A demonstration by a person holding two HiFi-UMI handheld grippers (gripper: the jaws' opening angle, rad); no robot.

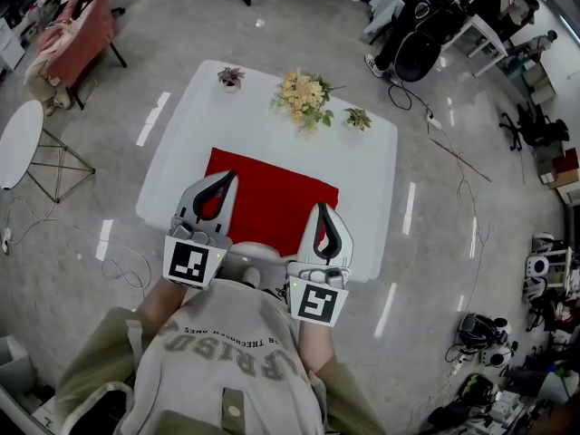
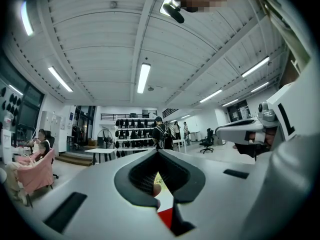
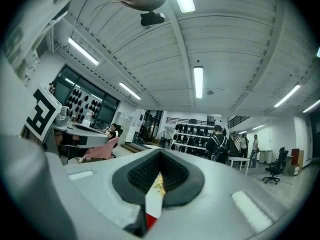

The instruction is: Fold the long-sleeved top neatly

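White table point(image 1: 373, 175); red top point(image 1: 272, 198); flowers point(image 1: 304, 93)

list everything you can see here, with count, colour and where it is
table: 1, white, middle of the floor
long-sleeved top: 1, red, flat on the table's near half
bouquet: 1, pale yellow with green leaves, far edge of the table
potted plants: 2, green in small pots, one at the far left corner, the other right of the bouquet
armchair: 1, pink, far left on the floor, someone seated in it
side table: 1, white and round, left edge
sweatshirt: 1, grey, on the person, bottom
left gripper: 1, grey, jaws shut, empty, over the top's near left part
right gripper: 1, grey, jaws shut, empty, over its near right part
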